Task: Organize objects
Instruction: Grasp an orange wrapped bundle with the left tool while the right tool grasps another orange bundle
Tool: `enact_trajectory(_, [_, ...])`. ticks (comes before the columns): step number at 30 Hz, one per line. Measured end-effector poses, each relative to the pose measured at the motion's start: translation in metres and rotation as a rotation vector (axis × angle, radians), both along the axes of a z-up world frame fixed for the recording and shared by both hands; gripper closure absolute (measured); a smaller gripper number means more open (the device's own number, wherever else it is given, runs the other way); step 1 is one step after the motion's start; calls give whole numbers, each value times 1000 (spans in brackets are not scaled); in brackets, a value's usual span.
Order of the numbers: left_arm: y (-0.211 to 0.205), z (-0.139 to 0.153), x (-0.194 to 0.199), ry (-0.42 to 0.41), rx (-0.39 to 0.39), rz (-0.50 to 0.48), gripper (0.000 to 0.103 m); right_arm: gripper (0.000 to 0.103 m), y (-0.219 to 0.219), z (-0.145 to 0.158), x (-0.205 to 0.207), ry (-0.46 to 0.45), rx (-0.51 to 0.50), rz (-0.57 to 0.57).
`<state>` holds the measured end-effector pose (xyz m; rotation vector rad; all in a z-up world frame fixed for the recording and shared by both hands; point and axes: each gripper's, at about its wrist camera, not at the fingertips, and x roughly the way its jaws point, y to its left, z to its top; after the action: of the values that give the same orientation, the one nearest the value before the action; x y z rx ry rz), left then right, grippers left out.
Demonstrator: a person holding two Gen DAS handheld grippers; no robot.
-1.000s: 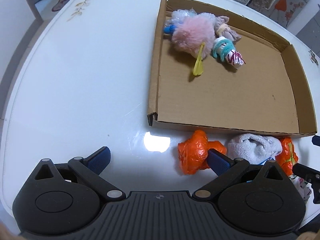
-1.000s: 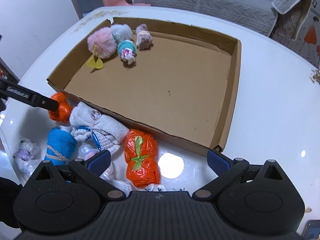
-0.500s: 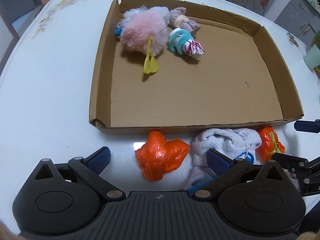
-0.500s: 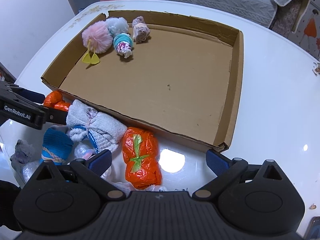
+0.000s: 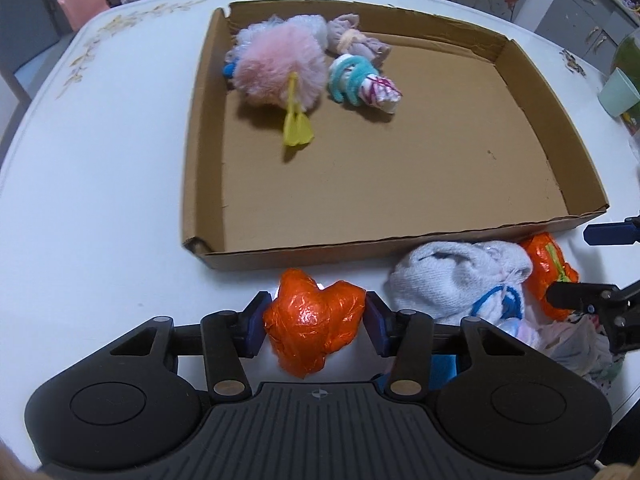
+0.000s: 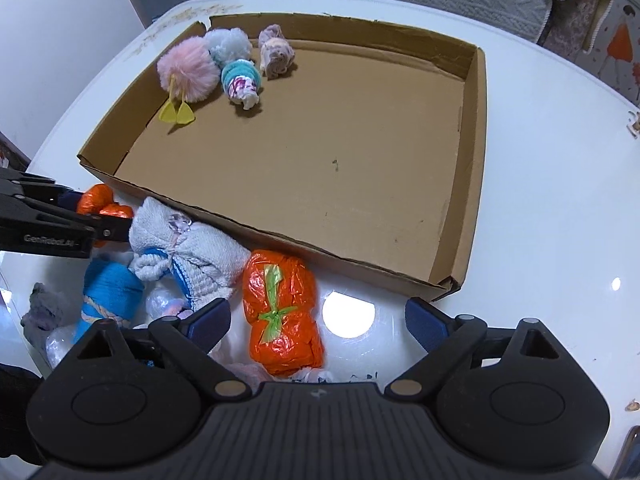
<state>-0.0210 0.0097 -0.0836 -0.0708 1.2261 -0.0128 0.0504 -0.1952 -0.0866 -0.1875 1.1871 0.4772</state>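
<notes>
L hand-held gripper (image 5: 314, 320) just closed, pinching orange bundle (image 5: 312, 326); R hand-held gripper (image 6: 318, 320) spread, narrowing

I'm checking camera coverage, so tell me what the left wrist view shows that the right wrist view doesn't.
Only the left wrist view shows the left gripper head-on, its jaws just closed onto the crumpled orange bundle, and a green cup at the table's edge. Only the right wrist view shows the blue rope-tied roll and the right gripper open around the green-tied orange bundle, not touching it. Both show the cardboard tray holding the pink pompom.
</notes>
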Motion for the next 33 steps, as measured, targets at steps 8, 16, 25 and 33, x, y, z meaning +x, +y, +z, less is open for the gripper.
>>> enact_trajectory(8, [14,8,-6,3,30,38,48,73,-1,-1,1,41,39,5])
enact_trajectory(16, [28,26,-14,-11,26,67,48,74,-13,12,-1,30,78,-4])
enact_trajectory(25, [16,68,-14,-119,43,9,47,77,-30,34,1,-12,174,-43])
enact_trajectory(33, [1,62,-10,-105,44,-36,46,79,-22,17,-1,26,104,-6])
